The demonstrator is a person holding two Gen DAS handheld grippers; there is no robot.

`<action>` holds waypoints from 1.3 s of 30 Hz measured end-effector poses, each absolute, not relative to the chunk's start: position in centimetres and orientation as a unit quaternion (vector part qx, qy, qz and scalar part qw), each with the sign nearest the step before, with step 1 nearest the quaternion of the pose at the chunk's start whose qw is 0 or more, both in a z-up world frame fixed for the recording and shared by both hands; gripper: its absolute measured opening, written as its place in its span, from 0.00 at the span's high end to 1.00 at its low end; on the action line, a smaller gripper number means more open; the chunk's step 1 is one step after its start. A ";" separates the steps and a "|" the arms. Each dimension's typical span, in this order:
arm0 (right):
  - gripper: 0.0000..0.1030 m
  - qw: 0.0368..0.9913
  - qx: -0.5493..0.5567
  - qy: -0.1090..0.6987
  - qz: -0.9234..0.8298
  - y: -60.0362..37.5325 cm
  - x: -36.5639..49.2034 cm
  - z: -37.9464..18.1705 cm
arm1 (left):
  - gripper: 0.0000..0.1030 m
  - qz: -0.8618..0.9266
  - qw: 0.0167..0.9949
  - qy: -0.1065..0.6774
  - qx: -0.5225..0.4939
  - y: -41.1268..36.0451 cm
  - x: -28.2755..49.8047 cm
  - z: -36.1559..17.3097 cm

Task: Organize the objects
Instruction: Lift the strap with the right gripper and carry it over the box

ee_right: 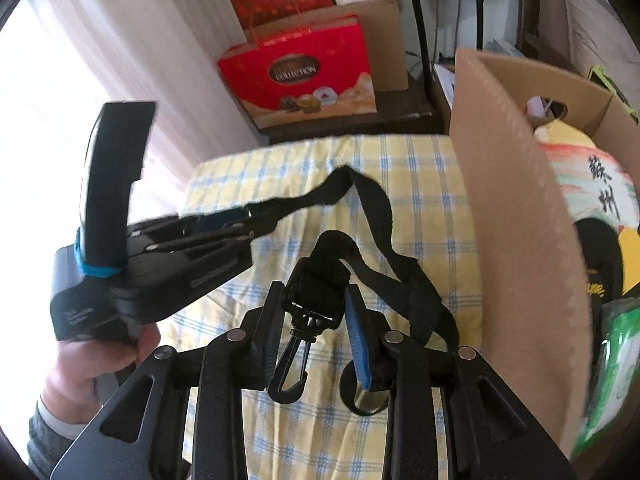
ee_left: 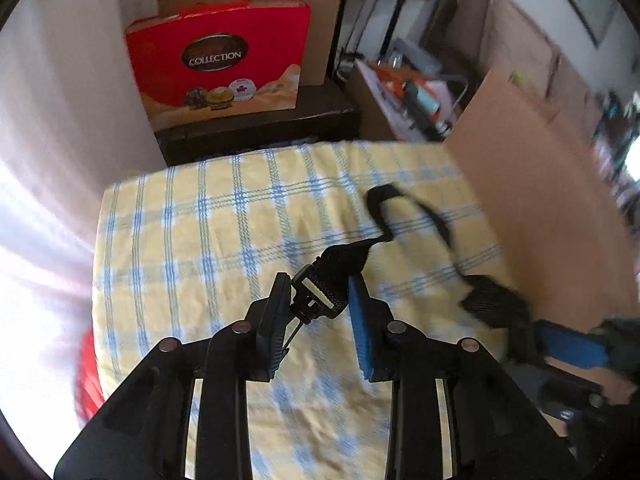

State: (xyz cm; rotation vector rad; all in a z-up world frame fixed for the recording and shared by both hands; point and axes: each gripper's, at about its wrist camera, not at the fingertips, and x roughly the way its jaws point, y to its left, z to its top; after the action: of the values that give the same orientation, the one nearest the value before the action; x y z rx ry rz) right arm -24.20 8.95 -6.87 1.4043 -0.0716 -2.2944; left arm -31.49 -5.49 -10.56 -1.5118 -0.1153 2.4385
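Observation:
A long black strap [ee_right: 372, 192] hangs in a loop over the yellow-and-blue checked cloth [ee_left: 192, 240]. My left gripper [ee_left: 318, 292] is shut on one end of it, where a black buckle with a metal plate [ee_left: 316, 288] sits between the pads. In the right wrist view the left gripper [ee_right: 248, 220] reaches in from the left with the strap running out of it. My right gripper [ee_right: 310, 300] is shut on the other end, just above a black snap hook [ee_right: 290, 364] that dangles below the pads. Both ends are held above the cloth.
An open cardboard box [ee_right: 512, 220] stands at the right edge of the cloth, holding printed bags and a green packet [ee_right: 612, 360]. A red gift box [ee_left: 220, 60] and more cartons stand on a dark stand behind. A hand [ee_right: 80, 376] holds the left gripper. White curtain on the left.

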 end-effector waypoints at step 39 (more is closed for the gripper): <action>0.71 0.176 0.298 -0.026 -0.938 24.2 -18.3 21.8 | 0.74 0.874 0.317 -0.083 -0.358 10.0 -22.3 21.4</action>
State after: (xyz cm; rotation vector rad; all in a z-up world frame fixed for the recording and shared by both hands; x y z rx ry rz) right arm -18.34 24.19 21.79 0.8439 -0.0733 -2.6563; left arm -22.29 10.03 21.44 -0.9434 -0.2184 2.3006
